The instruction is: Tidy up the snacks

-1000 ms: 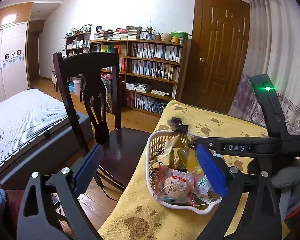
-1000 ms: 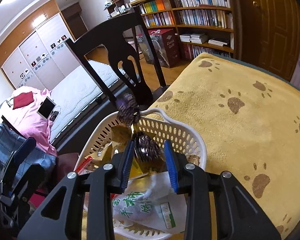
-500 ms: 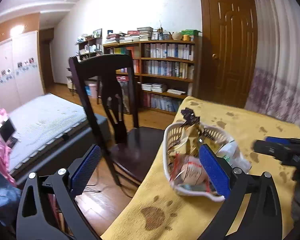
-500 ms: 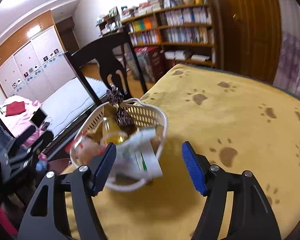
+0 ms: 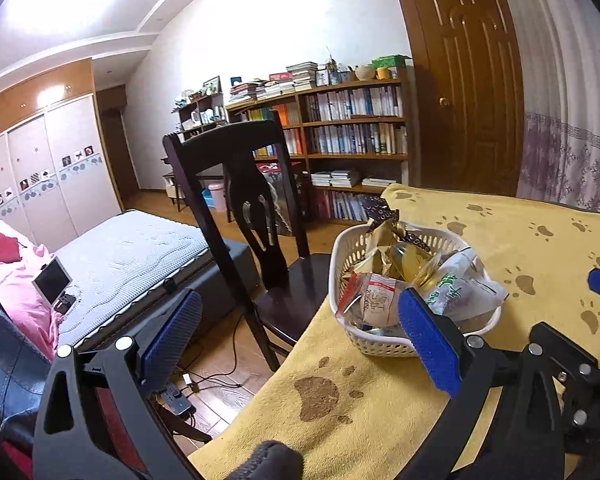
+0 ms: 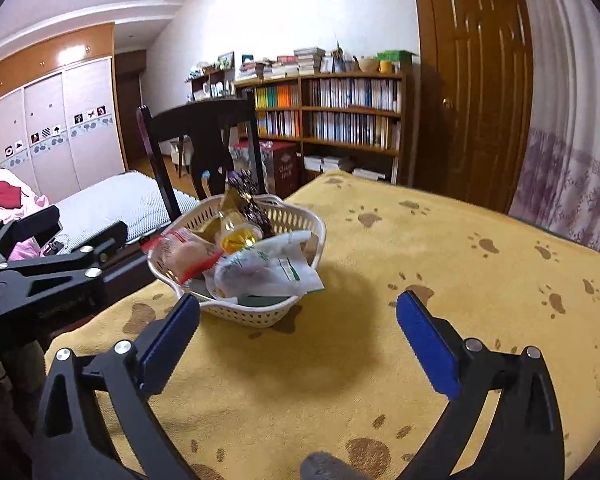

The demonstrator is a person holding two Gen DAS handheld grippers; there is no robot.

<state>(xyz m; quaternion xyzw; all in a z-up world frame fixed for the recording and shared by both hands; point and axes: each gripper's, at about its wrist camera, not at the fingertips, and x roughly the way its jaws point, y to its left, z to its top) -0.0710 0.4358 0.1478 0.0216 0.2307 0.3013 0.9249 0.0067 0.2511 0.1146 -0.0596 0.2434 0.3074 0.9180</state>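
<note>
A white perforated basket stands near the left edge of the yellow paw-print table cover. It holds several wrapped snacks: a red-and-clear bun packet, a white-and-green bag, a yellow jelly cup and a dark patterned wrapper. My right gripper hangs open, empty, in front of the basket and above the cloth. My left gripper is open and empty too, pulled back over the table's left edge.
A dark wooden chair stands against the table's left side beside the basket. Beyond it are a bed, a bookshelf and a brown door. A power strip and cables lie on the wooden floor.
My right gripper let go of the dark-wrapped snack in the basket, opened wide and drew back over the cloth. My left gripper also drew back from the basket, staying open.
</note>
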